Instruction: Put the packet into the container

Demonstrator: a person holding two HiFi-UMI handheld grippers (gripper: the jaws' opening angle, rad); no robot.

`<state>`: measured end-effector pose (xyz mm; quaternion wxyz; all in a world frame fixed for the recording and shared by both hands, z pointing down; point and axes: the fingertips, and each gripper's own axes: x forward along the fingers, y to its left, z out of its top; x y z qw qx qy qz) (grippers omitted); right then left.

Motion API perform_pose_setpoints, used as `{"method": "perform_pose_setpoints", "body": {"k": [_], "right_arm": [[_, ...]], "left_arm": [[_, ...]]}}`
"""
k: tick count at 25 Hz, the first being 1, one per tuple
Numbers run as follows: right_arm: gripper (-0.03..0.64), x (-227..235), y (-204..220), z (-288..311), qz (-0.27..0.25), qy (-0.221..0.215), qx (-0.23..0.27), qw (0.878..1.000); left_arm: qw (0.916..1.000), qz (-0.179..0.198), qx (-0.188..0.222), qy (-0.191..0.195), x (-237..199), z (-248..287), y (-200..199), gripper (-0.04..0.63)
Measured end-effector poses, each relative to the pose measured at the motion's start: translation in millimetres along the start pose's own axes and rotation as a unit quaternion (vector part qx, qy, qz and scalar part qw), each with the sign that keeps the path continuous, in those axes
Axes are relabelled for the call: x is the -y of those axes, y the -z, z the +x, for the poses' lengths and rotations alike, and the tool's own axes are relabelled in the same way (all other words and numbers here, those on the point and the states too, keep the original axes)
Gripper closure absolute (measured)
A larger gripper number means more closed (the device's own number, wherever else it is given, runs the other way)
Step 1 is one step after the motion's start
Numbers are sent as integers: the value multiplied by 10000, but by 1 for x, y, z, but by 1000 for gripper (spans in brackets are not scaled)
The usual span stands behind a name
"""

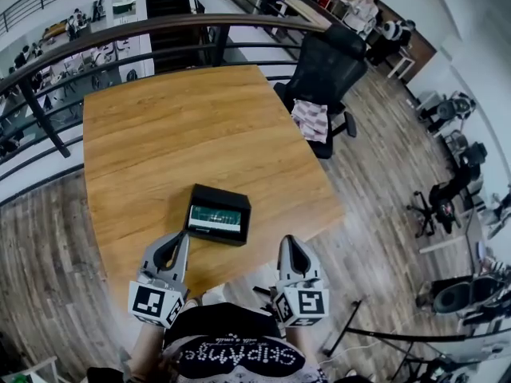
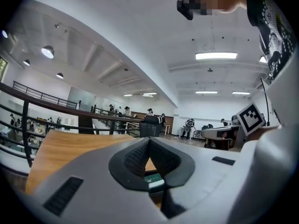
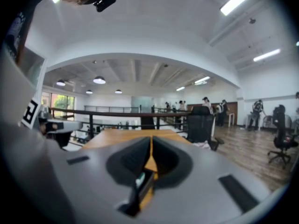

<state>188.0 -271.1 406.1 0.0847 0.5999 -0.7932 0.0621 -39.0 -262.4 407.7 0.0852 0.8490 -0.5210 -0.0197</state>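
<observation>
**Packet in the container, both grippers shut and empty**

The green-and-white packet (image 1: 214, 218) lies flat inside the black container (image 1: 221, 191), which sits on the wooden table (image 1: 176, 126) close to its near edge. My left gripper (image 1: 180, 239) is just beside the container's near left corner. Its jaws are pressed together with nothing between them. In the left gripper view, a strip of the packet shows below the closed jaws. My right gripper (image 1: 289, 242) hovers at the table's near edge, to the right of the container and apart from it, with its jaws also together and empty. The dark, blurred shape low in the right gripper view is probably the container's side. A black office chair (image 1: 329, 69) stands beyond the table's far right corner.
</observation>
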Motion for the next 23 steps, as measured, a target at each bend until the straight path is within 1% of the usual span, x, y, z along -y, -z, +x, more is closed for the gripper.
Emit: {"method": "perform_pose_setpoints", "body": {"k": [3, 6, 10, 13, 15, 18, 20, 23], "right_arm": [[580, -10, 0, -6, -104, -75, -66, 9999], [580, -16, 0, -12, -181, -142, -89, 9997], [581, -21, -7, -13, -327, -173, -103, 9993], [581, -24, -20, -11, -524, -218, -152, 9983], [581, -25, -26, -12, -657, -281, -223, 9972], [581, -17, -22, 1, -818, -483, -336, 9949], [583, -3, -20, 16, -851, -602, -444, 9936], [583, 17, -21, 42, -864, -810, -581, 9913]], "left_arm": [[9997, -168, -162, 8, 5, -7, 20, 565], [9994, -289, -184, 4, 8, -12, 32, 565], [9987, -515, -5, 47, 10, -5, 34, 565], [9973, -690, 174, 196, 16, 10, 30, 563], [9944, -949, 327, 328, 26, 24, 29, 563], [9859, -1494, 574, 484, 40, 54, 31, 563], [9807, -1774, 677, 470, 50, 78, 33, 563], [9750, -2012, 876, 358, 57, 112, 33, 563]]}}
